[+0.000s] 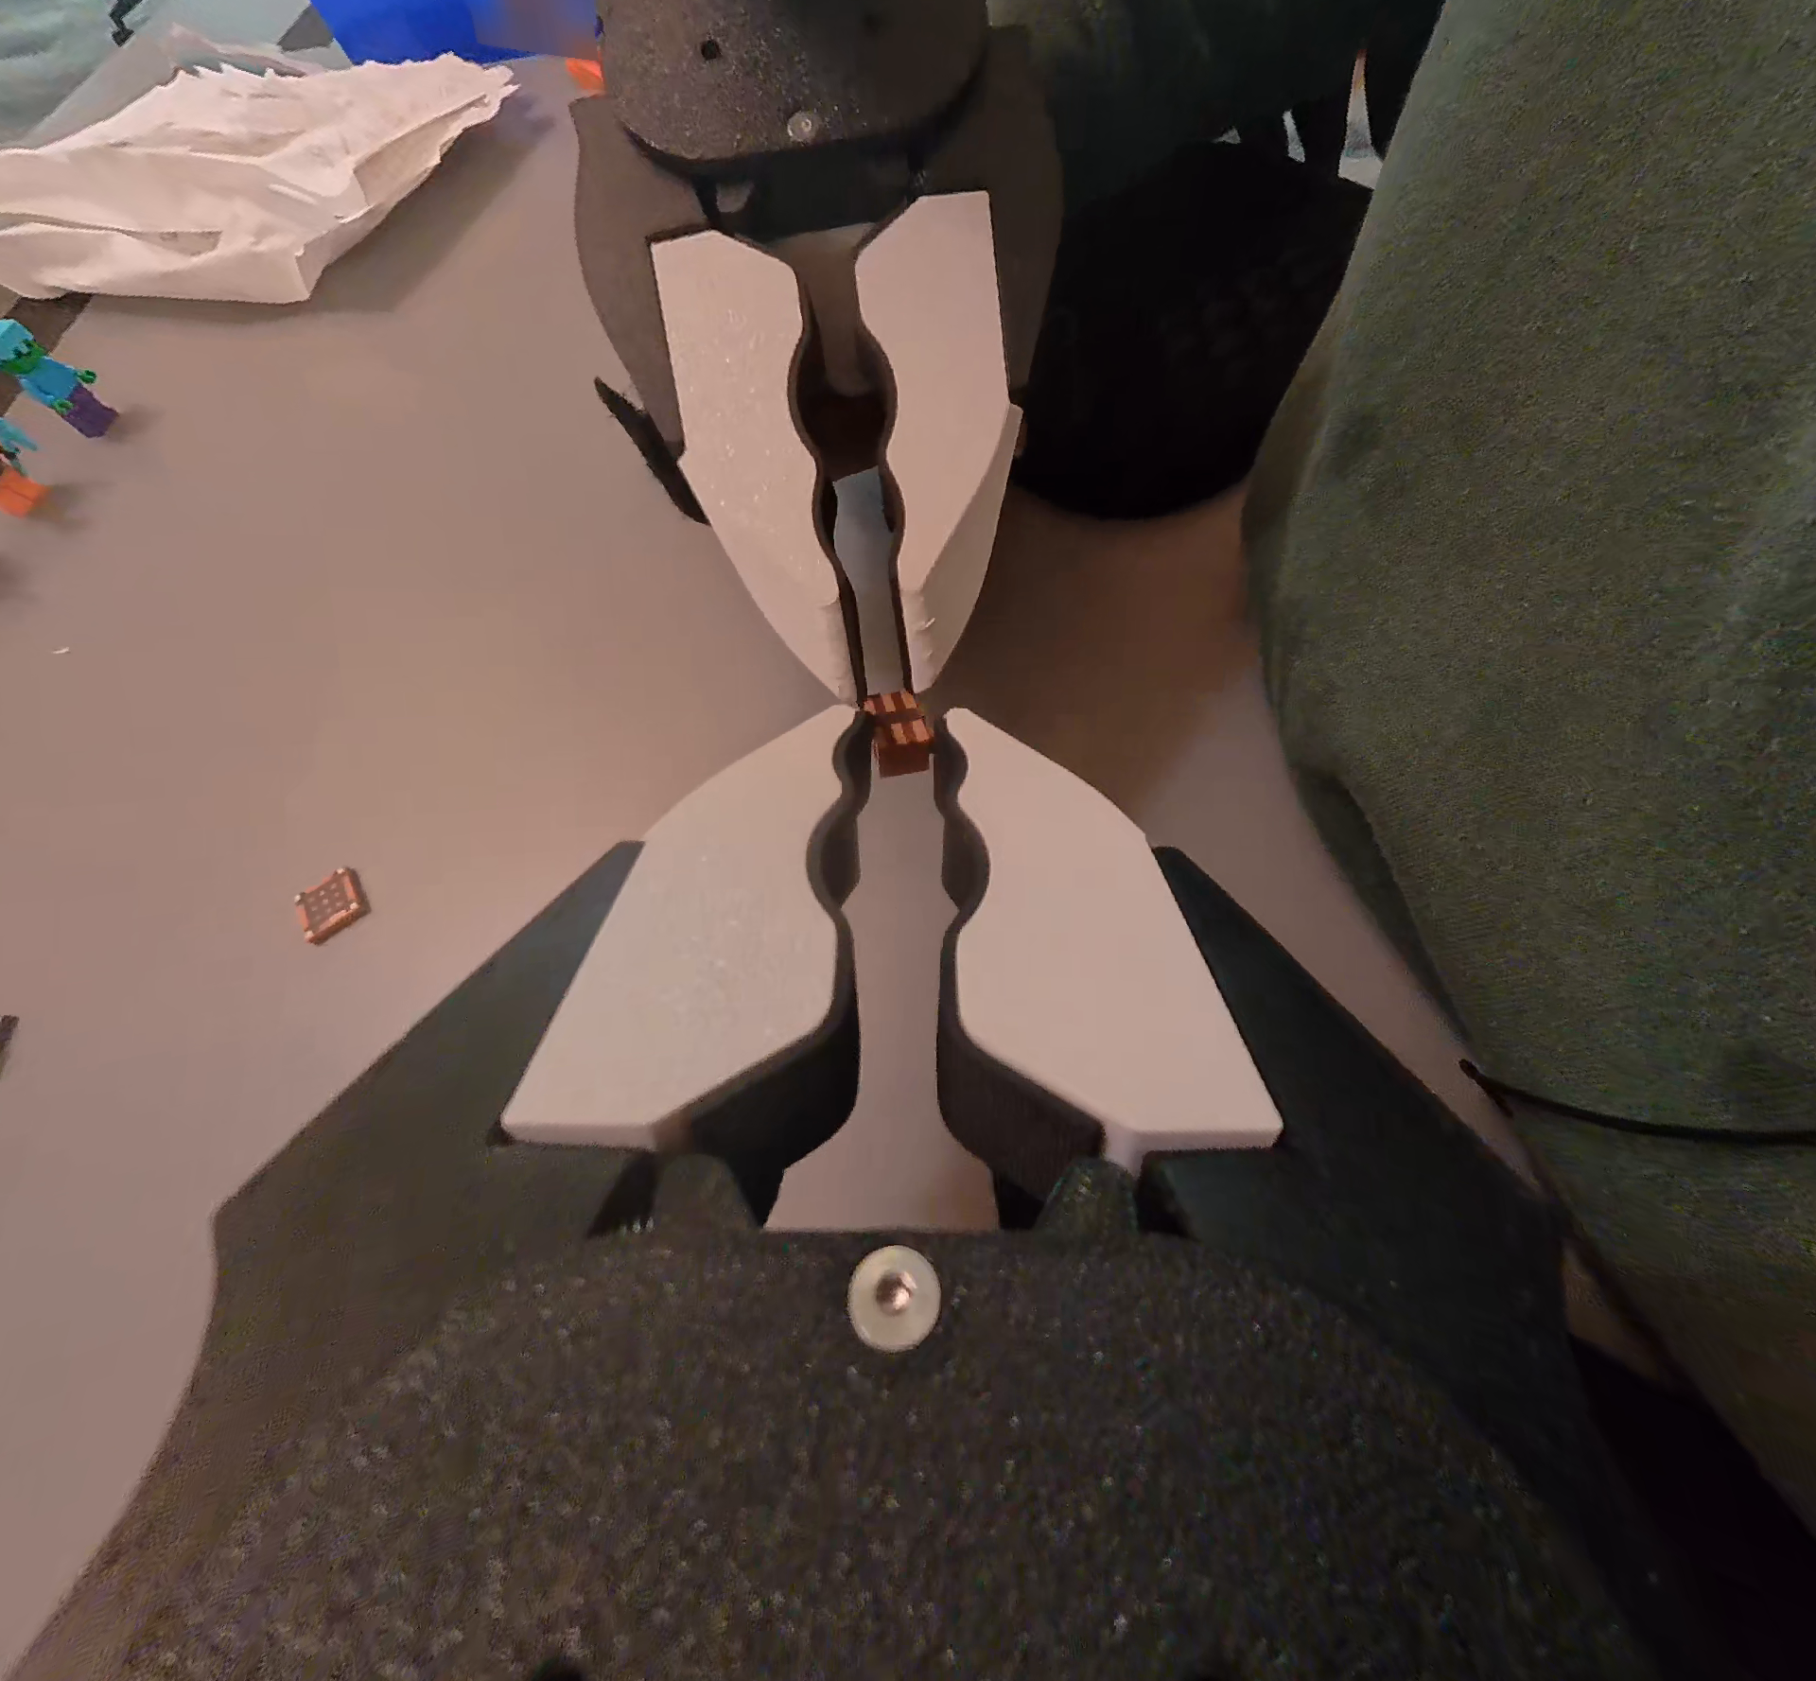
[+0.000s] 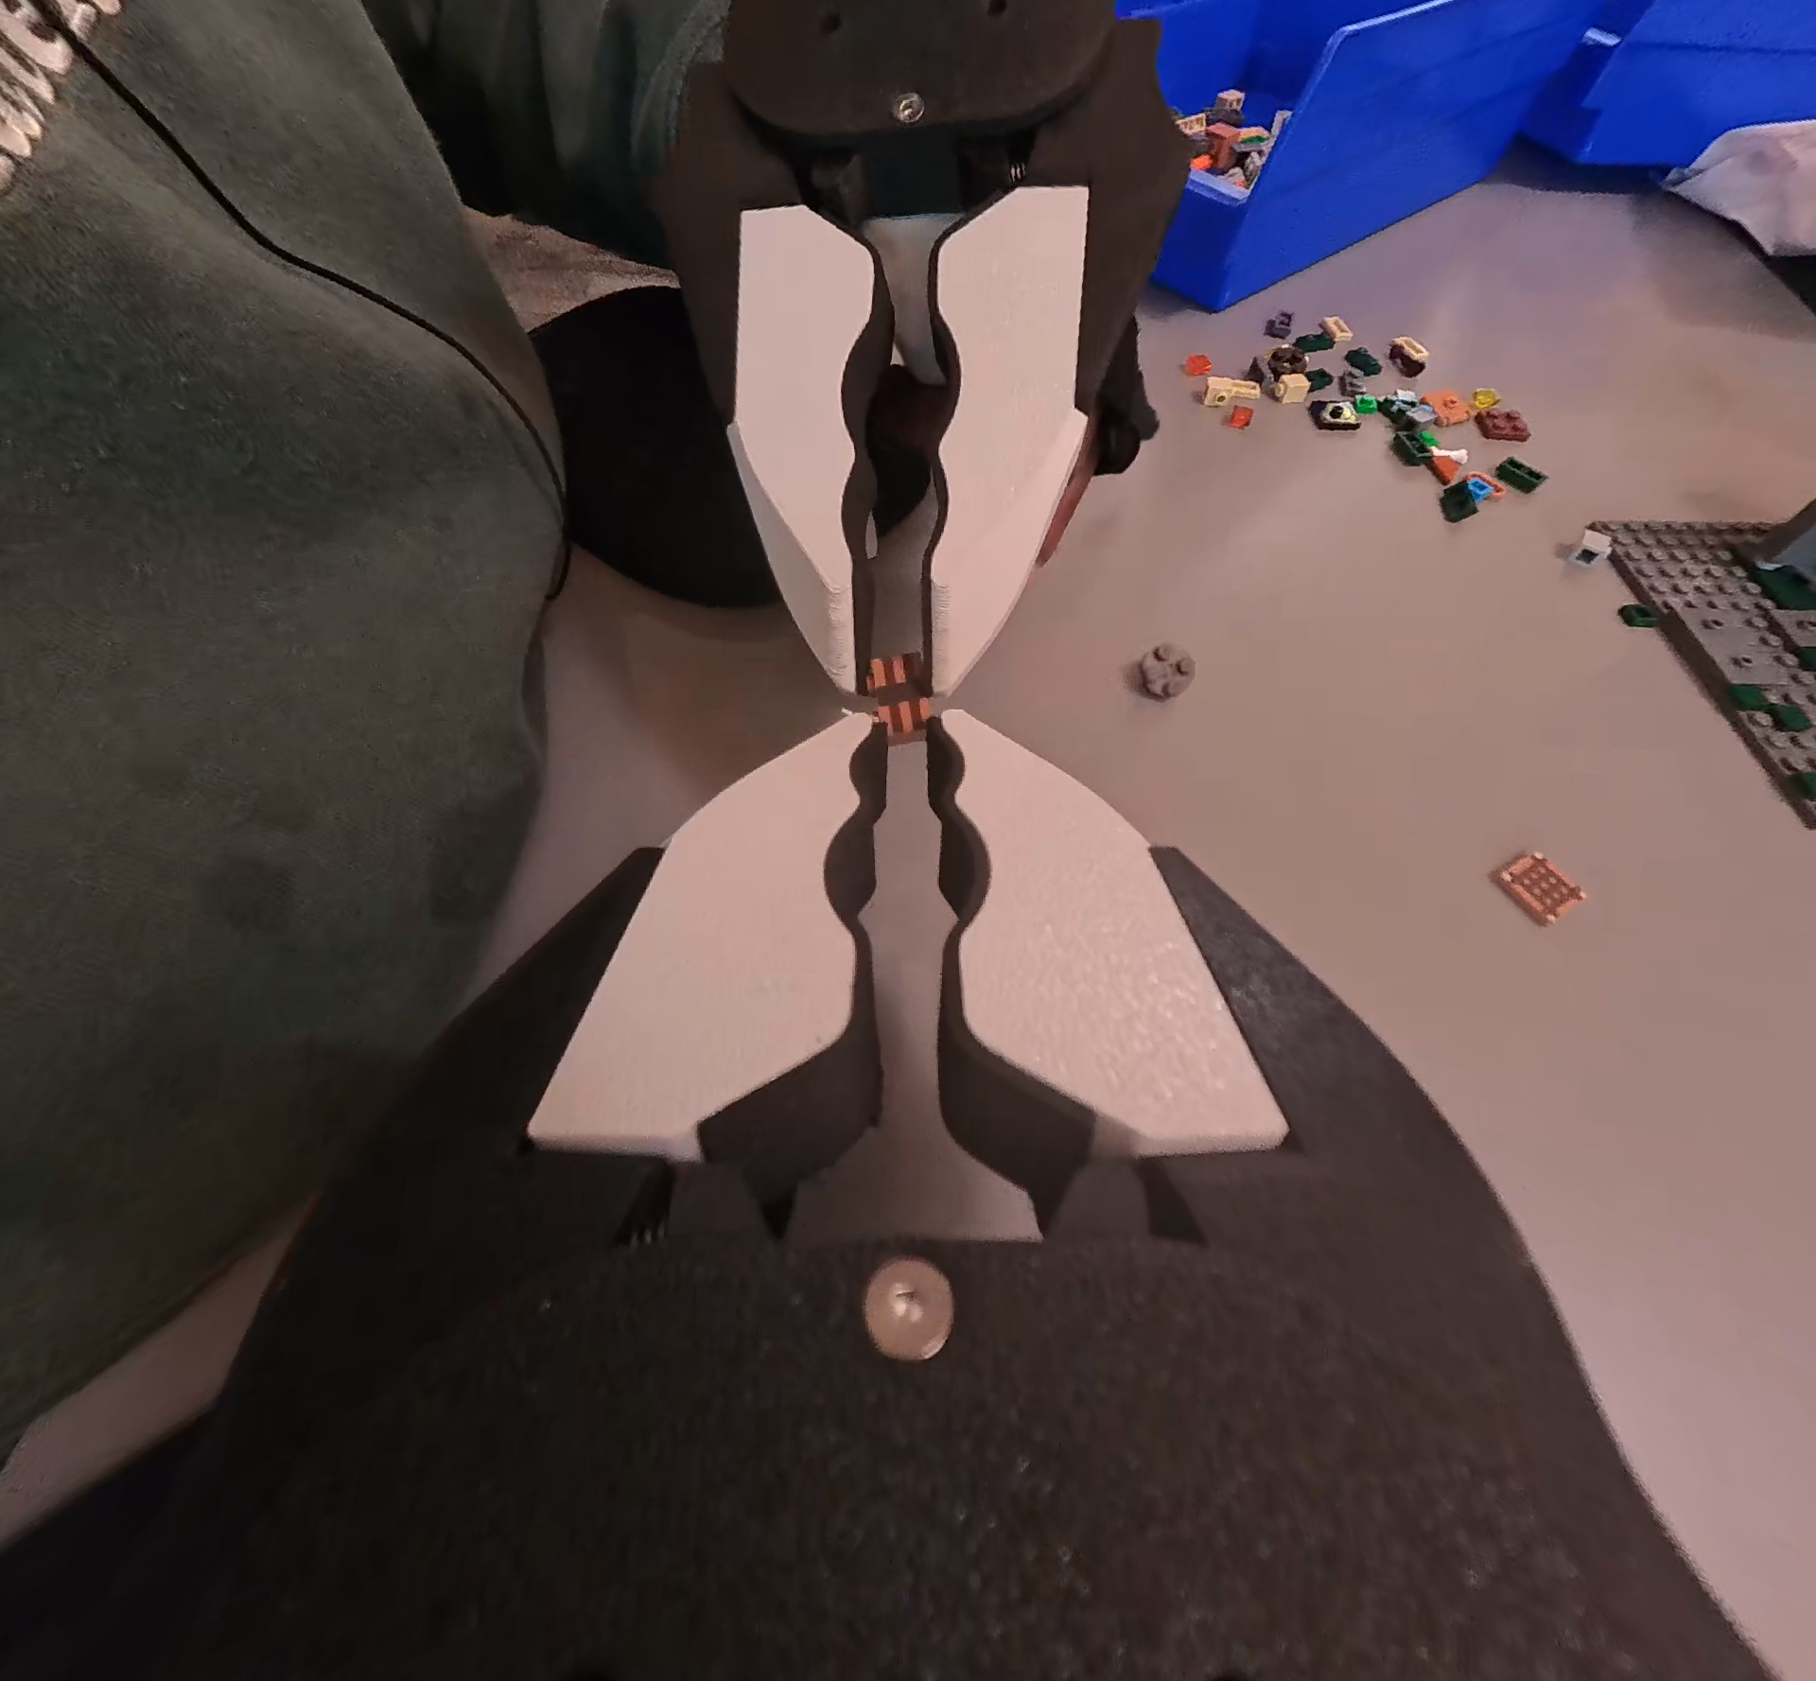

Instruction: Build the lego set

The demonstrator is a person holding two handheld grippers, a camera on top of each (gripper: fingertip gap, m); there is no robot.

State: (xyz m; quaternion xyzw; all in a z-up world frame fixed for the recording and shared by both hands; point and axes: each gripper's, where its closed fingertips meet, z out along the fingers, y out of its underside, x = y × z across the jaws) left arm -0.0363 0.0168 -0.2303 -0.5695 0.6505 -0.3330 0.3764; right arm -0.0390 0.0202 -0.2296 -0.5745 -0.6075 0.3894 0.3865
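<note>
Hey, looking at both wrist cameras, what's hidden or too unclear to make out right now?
- Striped brown brick pieces: in both wrist views the fingertips cover their sides, so whether the two are joined is unclear.
- Grey baseplate: cut off by the right wrist view's right edge.
- Blue bin: its wall hides most of the contents in the right wrist view.
- Minifigure: cut off by the left wrist view's left edge.
- Loose small bricks: too small to identify in the right wrist view.

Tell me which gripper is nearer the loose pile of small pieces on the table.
Left. The pile lies off to one side of the left gripper, level with its fingers; the right gripper meets it tip to tip and sits farther back.
</note>
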